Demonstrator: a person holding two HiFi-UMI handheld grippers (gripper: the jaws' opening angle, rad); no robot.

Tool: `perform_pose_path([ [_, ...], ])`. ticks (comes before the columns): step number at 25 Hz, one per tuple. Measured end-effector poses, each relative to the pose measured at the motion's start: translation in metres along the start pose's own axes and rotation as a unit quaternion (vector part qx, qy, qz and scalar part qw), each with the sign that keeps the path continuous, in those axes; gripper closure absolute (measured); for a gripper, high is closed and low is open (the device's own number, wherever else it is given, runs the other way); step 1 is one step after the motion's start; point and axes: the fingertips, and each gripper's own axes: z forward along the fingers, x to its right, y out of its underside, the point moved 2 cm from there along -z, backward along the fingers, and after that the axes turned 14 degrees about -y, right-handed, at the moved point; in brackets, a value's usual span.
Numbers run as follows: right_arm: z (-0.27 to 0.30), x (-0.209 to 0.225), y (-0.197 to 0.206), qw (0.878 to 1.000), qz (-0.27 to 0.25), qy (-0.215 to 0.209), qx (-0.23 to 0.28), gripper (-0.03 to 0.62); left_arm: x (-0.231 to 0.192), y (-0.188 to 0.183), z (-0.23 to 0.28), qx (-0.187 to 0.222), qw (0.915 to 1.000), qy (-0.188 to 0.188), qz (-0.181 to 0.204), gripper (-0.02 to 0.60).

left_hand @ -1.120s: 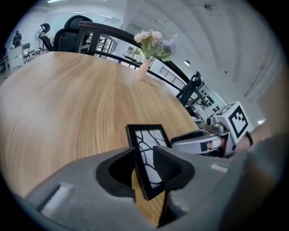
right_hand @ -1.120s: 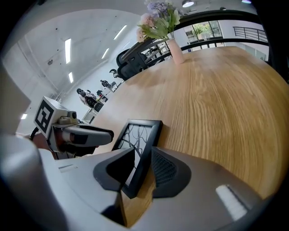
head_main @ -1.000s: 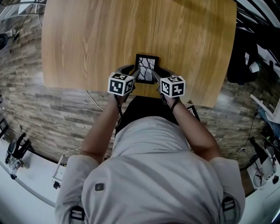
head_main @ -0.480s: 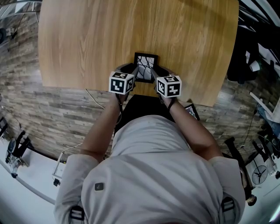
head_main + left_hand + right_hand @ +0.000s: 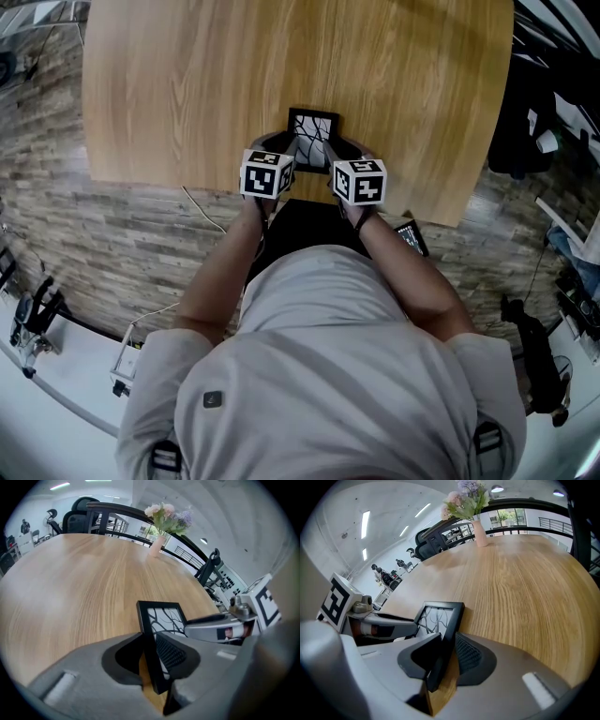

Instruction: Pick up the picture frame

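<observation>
A small black picture frame (image 5: pixel 312 131) with a branch drawing lies near the front edge of the wooden table (image 5: pixel 187 94). My left gripper (image 5: pixel 292 155) is at its left side and my right gripper (image 5: pixel 330 157) at its right. In the left gripper view the frame's edge (image 5: pixel 161 616) fills the gap of my left gripper (image 5: pixel 151 644); its jaws have just been closing and the pads press on it. In the right gripper view the frame (image 5: pixel 440 613) sits inside my right gripper (image 5: pixel 447 644), also just closing, with a sliver of wood still showing beside one pad.
A pink vase of flowers (image 5: pixel 161 527) stands at the table's far side, with office chairs (image 5: pixel 89 508) behind it. The table's front edge runs just under the grippers, and a brick-patterned floor (image 5: pixel 112 244) lies below. A railing and gear stand to the right.
Both marker cubes have drawn a little closer together and in toward the frame. The frame lies in about the same spot on the table.
</observation>
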Motion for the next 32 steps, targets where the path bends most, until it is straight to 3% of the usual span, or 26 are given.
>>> perform_pose_path([
  [8,-0.003,-0.003,-0.004,1.000,0.006,0.001,0.009,0.499,0.000,0.000,-0.005,0.007,0.9999,-0.007,-0.013,0.498],
  [18,-0.029,-0.034,-0.017,0.999,-0.022,-0.002,0.045,0.502,0.003,-0.011,-0.048,0.056,0.9982,-0.019,-0.010,0.500],
  [26,-0.062,-0.081,-0.057,0.991,-0.068,-0.005,0.113,0.503,-0.003,-0.047,-0.107,0.137,0.9903,-0.027,0.001,0.502],
  [32,-0.095,-0.126,-0.095,0.976,-0.131,0.000,0.171,0.503,-0.006,-0.086,-0.165,0.211,0.9767,-0.036,0.019,0.502],
])
